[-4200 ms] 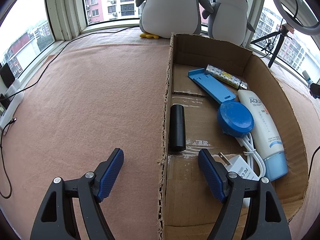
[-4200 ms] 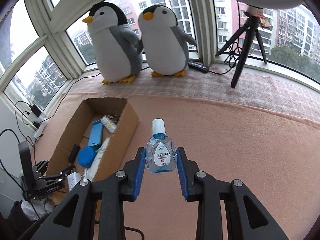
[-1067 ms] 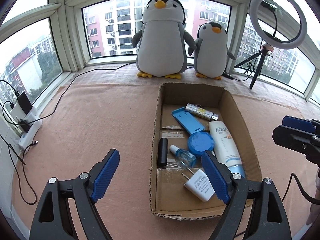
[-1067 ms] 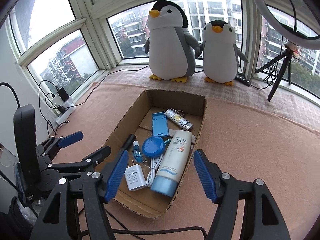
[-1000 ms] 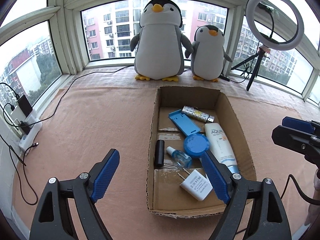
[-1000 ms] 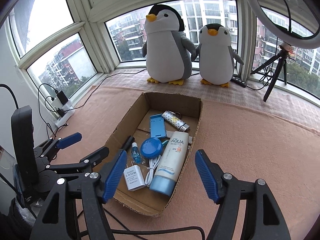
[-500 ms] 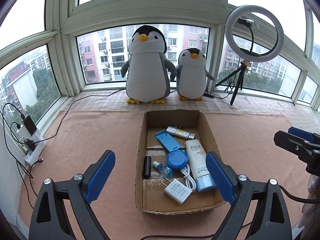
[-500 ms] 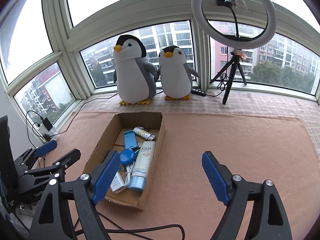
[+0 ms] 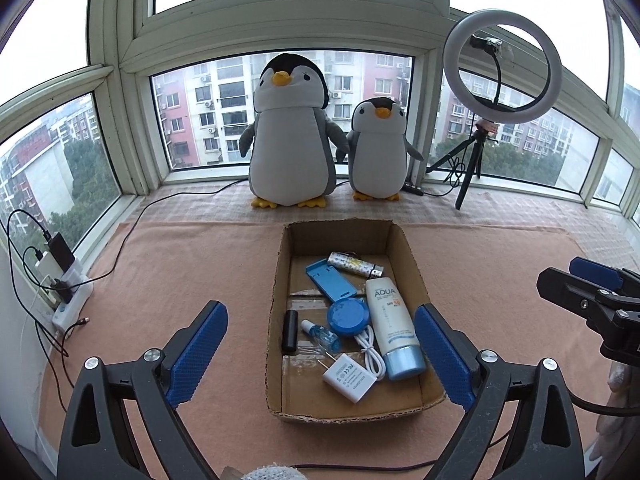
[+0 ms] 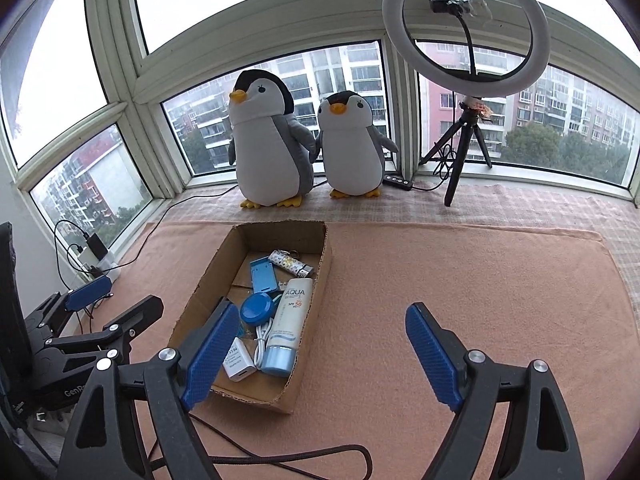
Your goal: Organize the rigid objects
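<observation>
Both tongs, left (image 9: 320,354) and right (image 10: 320,354), gape wide, empty.

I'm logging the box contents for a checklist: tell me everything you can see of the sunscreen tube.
The sunscreen tube is white plastic with a light blue cap, printed AQUA and SPF 50. It lies flat, label up, in the cardboard box by its right wall, cap toward the camera, with the white cable against its left side.

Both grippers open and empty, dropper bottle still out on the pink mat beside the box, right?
Not the bottle. The left wrist view shows the dropper bottle lying inside the cardboard box. The left gripper and right gripper are open and empty.
</observation>
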A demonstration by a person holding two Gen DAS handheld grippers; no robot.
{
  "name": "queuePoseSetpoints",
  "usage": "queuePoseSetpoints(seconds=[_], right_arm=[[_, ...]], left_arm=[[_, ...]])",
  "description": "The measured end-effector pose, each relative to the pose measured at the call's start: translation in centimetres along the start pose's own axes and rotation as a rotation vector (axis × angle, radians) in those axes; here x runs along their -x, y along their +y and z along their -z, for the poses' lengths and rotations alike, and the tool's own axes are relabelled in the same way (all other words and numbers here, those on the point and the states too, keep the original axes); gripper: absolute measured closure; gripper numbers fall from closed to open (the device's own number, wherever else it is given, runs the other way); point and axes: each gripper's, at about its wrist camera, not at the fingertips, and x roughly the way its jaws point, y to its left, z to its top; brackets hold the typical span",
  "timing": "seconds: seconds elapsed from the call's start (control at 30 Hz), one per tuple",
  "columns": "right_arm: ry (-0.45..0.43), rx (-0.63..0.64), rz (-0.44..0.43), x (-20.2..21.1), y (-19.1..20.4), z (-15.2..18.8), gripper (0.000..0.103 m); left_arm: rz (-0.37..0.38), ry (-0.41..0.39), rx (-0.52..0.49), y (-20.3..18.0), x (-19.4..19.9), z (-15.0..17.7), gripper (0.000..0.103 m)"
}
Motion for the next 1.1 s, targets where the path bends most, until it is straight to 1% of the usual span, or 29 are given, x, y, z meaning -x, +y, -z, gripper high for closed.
queuePoseSetpoints(seconds=[1.1], right_arm=[[0.014, -0.007, 0.001, -0.50, 0.04, 0.40, 0.020]], left_arm=[[0.009, 0.020, 0.006, 0.12, -0.51, 0.29, 0.006]])
